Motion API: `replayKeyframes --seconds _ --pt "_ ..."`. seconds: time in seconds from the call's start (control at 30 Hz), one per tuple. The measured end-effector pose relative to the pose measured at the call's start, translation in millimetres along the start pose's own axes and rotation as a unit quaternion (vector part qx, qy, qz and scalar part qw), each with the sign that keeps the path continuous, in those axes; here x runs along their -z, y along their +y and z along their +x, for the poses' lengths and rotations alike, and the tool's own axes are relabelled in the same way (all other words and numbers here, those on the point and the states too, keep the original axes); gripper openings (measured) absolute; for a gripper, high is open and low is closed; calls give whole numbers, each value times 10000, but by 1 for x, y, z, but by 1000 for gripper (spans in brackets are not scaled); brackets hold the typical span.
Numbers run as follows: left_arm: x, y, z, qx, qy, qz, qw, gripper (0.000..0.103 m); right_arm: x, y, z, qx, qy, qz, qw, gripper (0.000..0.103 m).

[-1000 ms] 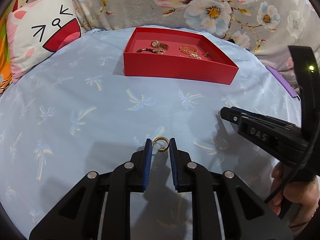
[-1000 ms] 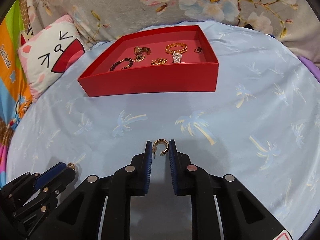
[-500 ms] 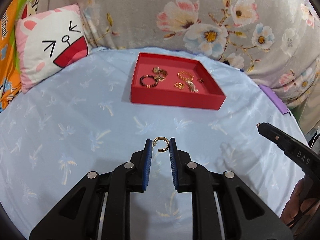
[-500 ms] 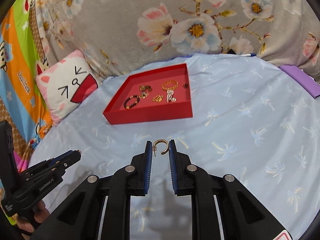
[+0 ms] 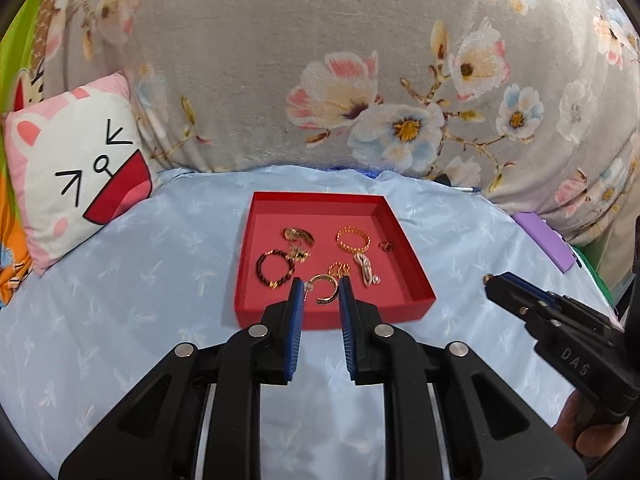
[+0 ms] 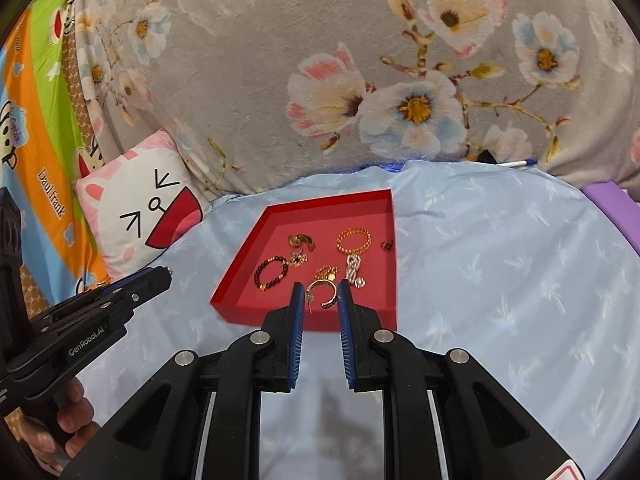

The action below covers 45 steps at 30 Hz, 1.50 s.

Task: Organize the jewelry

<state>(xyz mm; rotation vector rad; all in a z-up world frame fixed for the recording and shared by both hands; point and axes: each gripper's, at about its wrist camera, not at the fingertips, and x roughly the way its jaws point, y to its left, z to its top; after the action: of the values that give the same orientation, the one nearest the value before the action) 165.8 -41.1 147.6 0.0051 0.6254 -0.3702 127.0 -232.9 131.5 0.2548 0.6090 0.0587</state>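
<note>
Each gripper holds a small gold hoop earring pinched between its narrow blue-padded jaws: the left gripper (image 5: 320,290) grips one gold hoop earring (image 5: 323,289), the right gripper (image 6: 319,290) the other gold hoop earring (image 6: 322,291). Both hang above the pale blue bed sheet (image 5: 140,280), near the shallow red tray (image 5: 416,268) of jewelry.

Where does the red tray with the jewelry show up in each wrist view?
Left wrist view: the red tray sits centre, just beyond the left tool, which pinches a gold hoop earring.
Right wrist view: the tray lies centre-left, beyond the right tool, which also pinches a hoop earring.
Shared landmark: the cat-face pillow, left of the tray in both.
</note>
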Motion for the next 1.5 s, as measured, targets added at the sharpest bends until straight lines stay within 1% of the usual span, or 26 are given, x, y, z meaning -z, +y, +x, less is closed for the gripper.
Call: replayKeyframes --seconds 0.13,0.2,0.27,0.5,0.77,0.97,1.0,1.1,1.2,1.27,1.37,1.5 --pt "-17 -2 36 -45 103 -1 9999 17 -23 -8 43 -34 209 87 9997 16" --pt "-23 0 58 -3 238 -40 9997 17 -31 -15 67 -36 331 180 9993 16" --pt "-28 2 80 -41 362 -77 9993 17 -37 -19 88 19 427 214 9989 16" --pt "-31 15 135 -98 645 -183 9977 17 -40 -32 148 279 692 190 9970 16" --pt "-29 25 170 -175 833 -227 9961 17 -36 -44 184 380 855 197 9954 16" --pt "-27 27 182 -174 893 -280 9955 19 -39 -46 191 293 758 216 9965 18" --pt "-28 28 182 -137 888 -305 9955 20 -41 -47 190 300 723 233 9967 21" --pt "-29 30 179 -143 836 -368 9957 32 -45 -48 179 267 562 316 9976 24" --pt "-30 32 170 -198 755 -415 9961 33 -45 -47 162 224 452 354 9981 25" --pt "-28 33 161 -235 683 -429 9965 33 -40 -44 148 192 402 354 9984 26" --pt "-18 32 141 -309 550 -376 9973 33 -27 -38 129 140 378 363 9985 35" --pt "8 30 116 -367 514 -321 9975 34 1 -27 108 196 445 309 9983 36"
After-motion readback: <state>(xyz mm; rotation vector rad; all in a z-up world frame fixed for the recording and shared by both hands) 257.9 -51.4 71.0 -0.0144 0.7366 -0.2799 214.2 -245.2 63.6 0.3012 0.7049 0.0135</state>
